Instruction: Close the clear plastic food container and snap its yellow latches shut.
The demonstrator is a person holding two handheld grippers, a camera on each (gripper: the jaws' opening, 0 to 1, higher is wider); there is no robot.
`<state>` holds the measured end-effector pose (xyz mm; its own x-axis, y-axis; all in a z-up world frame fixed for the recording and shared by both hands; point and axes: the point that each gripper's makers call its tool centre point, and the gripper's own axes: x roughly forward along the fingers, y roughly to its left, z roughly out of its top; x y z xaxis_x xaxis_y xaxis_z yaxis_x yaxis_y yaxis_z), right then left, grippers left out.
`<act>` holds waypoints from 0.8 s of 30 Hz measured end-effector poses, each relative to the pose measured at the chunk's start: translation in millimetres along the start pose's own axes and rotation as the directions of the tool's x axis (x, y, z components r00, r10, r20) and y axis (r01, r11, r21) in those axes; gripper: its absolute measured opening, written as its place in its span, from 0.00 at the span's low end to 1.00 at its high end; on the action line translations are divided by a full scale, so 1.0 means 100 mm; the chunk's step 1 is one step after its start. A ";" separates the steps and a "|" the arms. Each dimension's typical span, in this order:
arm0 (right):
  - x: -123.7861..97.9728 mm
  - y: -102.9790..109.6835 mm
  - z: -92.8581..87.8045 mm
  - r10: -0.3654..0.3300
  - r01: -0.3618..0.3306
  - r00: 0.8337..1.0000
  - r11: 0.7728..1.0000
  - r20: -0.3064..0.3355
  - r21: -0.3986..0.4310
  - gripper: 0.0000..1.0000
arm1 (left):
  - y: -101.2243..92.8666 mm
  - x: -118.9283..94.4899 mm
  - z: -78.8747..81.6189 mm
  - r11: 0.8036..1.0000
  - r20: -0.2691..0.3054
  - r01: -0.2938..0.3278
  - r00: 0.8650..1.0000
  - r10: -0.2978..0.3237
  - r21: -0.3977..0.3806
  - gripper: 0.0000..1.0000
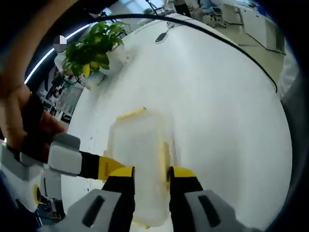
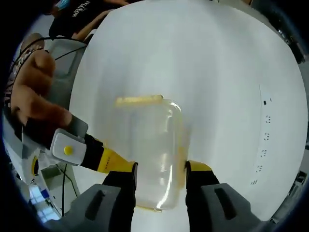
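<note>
In the left gripper view, the left gripper [image 1: 150, 175] had its yellow-tipped jaws spread to either side of the near end of the clear plastic food container [image 1: 140, 164], which lay on the white tabletop [image 1: 222, 96]; whether the tips touched its walls could not be told. The other gripper [image 1: 82, 162] came in beside it, held by a hand [image 1: 19, 121]. A yellow latch [image 1: 131, 114] sat at the container's far end, and farther off stood a potted plant [image 1: 94, 48]. In the right gripper view, the right gripper [image 2: 161, 170] likewise had its jaws parted around the container [image 2: 152, 150], with the yellow latch [image 2: 139, 100] on the far edge and another gripper [image 2: 84, 152] alongside.
</note>
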<state>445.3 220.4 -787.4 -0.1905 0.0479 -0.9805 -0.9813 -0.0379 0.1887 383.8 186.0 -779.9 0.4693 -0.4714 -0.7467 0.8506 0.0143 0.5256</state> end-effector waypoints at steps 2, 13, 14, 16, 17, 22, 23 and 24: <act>0.00 0.01 -0.01 0.008 -0.008 1.000 1.000 0.008 -0.003 0.38 | 0.02 0.01 -0.04 1.000 0.009 0.005 1.000 -0.005 -0.011 0.21; 0.06 0.06 -0.04 0.133 -0.133 0.991 0.991 -0.008 0.011 0.34 | -0.05 -0.01 -0.05 0.999 0.020 -0.002 1.000 0.001 0.047 0.22; 0.06 0.07 -0.04 0.129 -0.129 0.992 0.992 -0.014 0.005 0.34 | -0.05 -0.01 -0.06 0.998 0.020 -0.013 1.000 0.012 0.063 0.22; 0.07 0.09 -0.04 0.129 -0.129 0.991 0.992 -0.027 -0.014 0.32 | -0.06 0.00 -0.07 0.998 0.017 -0.018 1.000 0.017 0.067 0.23; 0.06 0.17 -0.12 0.161 -0.162 0.985 0.987 -0.064 -0.020 0.31 | -0.07 0.01 -0.08 0.993 0.005 -0.020 1.000 0.020 0.113 0.23; 0.06 0.13 -0.14 0.144 -0.145 0.989 0.989 -0.047 -0.018 0.33 | -0.04 0.02 -0.09 0.995 0.007 -0.027 1.000 0.026 0.095 0.23; 0.05 0.12 -0.12 0.142 -0.143 0.989 0.990 -0.045 -0.015 0.33 | -0.04 0.02 -0.09 0.995 0.005 -0.028 1.000 0.028 0.097 0.23; 0.05 0.11 -0.12 0.139 -0.140 0.989 0.990 -0.041 -0.013 0.33 | -0.04 0.02 -0.09 0.995 0.001 -0.028 1.000 0.028 0.097 0.24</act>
<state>433.5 208.0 -791.0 -0.3237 0.0016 -0.9462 -0.9446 -0.0577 0.3231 383.8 192.8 -786.9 0.4929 -0.4720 -0.7310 0.8100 -0.0579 0.5835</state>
